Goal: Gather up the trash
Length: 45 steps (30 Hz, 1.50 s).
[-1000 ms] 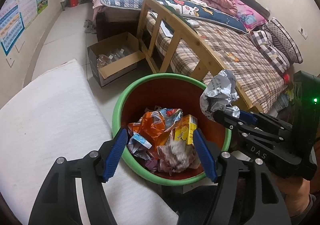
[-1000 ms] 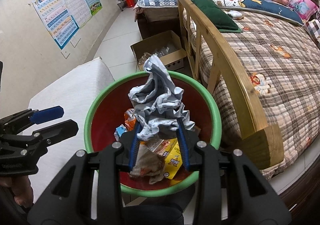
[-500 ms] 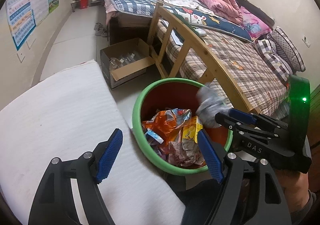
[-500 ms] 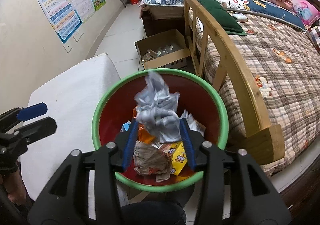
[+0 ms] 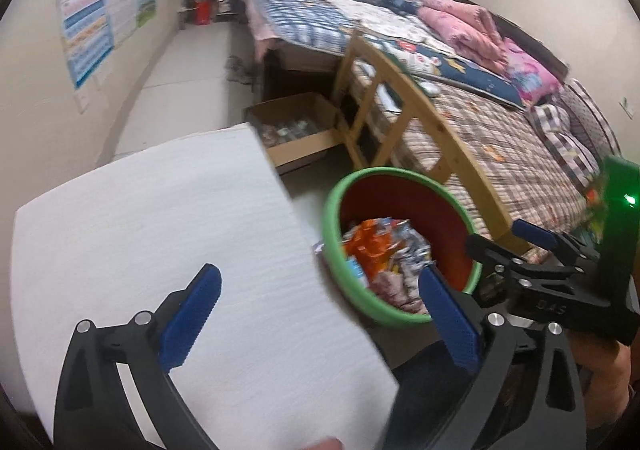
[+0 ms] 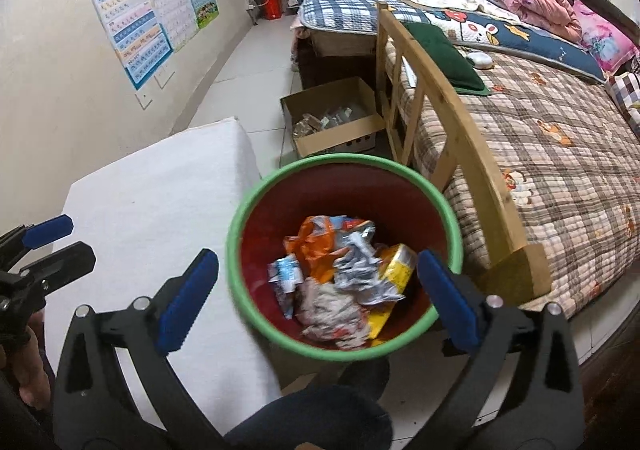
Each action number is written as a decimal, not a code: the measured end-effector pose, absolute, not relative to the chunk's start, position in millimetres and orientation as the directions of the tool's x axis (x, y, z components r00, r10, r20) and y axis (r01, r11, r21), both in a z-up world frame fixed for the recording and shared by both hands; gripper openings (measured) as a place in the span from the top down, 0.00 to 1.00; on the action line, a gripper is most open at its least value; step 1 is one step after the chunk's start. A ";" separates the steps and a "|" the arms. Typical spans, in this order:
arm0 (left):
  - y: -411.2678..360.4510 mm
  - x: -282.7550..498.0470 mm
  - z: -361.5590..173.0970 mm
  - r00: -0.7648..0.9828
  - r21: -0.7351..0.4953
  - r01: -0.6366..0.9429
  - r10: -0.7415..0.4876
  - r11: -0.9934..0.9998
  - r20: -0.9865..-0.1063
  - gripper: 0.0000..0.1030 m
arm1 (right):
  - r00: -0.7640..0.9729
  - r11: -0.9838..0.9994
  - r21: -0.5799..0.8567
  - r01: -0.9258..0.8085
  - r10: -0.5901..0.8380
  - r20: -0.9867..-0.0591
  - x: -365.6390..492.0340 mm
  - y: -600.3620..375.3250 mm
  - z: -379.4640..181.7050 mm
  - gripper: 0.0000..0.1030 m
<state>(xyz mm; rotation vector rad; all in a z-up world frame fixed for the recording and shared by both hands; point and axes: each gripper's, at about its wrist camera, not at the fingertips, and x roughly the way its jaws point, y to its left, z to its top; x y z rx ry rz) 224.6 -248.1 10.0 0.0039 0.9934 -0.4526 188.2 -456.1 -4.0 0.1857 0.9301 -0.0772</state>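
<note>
A green-rimmed red trash bin (image 6: pixel 240 226) stands on the floor between a white table and a bed; it also shows in the left wrist view (image 5: pixel 332 218). Inside lie wrappers and a crumpled grey paper ball (image 6: pixel 360 266). My right gripper (image 6: pixel 316 302) is open and empty above the bin's near rim. My left gripper (image 5: pixel 320 314) is open and empty over the white table's right edge; its right finger overlaps the bin. The right gripper also shows in the left wrist view (image 5: pixel 508 238), and the left gripper in the right wrist view (image 6: pixel 60 242).
A white table (image 5: pixel 140 230) lies left of the bin. A wooden bed frame (image 6: pixel 452 122) with a plaid quilt stands to the right. An open cardboard box (image 6: pixel 332 126) sits on the floor behind the bin. My knee (image 6: pixel 312 418) is below the bin.
My right gripper opened and the crumpled paper ball dropped into the bin. My left gripper swung left, from over the bin to over the white table.
</note>
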 end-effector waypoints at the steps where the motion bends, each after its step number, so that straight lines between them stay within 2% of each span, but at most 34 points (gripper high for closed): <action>1: -238.4 221.2 10.8 0.467 -0.194 0.355 -0.353 0.915 -0.810 0.08 | 0.596 0.982 0.131 0.133 0.027 -0.803 185.1 -445.9 -2.8 0.05; 5: -197.9 208.7 15.5 0.514 -0.142 0.289 -0.279 0.947 -0.811 0.08 | 0.607 0.991 0.100 0.092 0.024 -0.794 171.5 -410.4 2.7 0.05; 9: -150.3 184.9 26.7 0.605 -0.106 0.201 -0.209 0.974 -0.768 0.08 | 0.645 0.996 0.079 0.043 0.032 -0.763 155.1 -368.5 13.2 0.05; 16: -83.9 142.8 25.2 0.653 -0.031 0.075 -0.073 0.997 -0.754 0.08 | 0.693 0.996 0.063 -0.060 0.087 -0.716 131.7 -294.6 32.3 0.05; 21: -44.5 117.6 20.3 0.672 -0.087 0.003 -0.066 0.996 -0.738 0.08 | 0.731 0.993 0.080 -0.084 0.116 -0.673 113.9 -254.5 39.4 0.05; 27: -25.4 86.3 12.7 0.714 -0.039 -0.060 0.016 0.997 -0.700 0.08 | 0.764 0.994 0.068 -0.089 0.112 -0.635 88.7 -224.0 34.9 0.05; 31: -23.4 74.6 1.5 0.738 0.009 -0.039 0.035 0.999 -0.674 0.08 | 0.756 0.999 0.015 -0.050 0.048 -0.652 82.6 -214.2 20.7 0.05; 36: -14.9 63.3 -17.3 0.723 -0.022 -0.029 0.006 0.999 -0.691 0.08 | 0.728 0.997 0.011 -0.079 0.065 -0.682 81.6 -210.4 -2.6 0.05; 40: -4.2 65.9 -21.4 0.727 -0.066 -0.062 0.000 0.996 -0.686 0.08 | 0.761 0.996 0.003 -0.084 0.066 -0.646 75.5 -206.9 -1.0 0.05; 45: -7.9 61.5 -27.0 0.733 -0.033 -0.076 0.034 0.997 -0.679 0.08 | 0.767 0.996 -0.001 -0.088 0.067 -0.638 74.2 -202.9 -4.7 0.05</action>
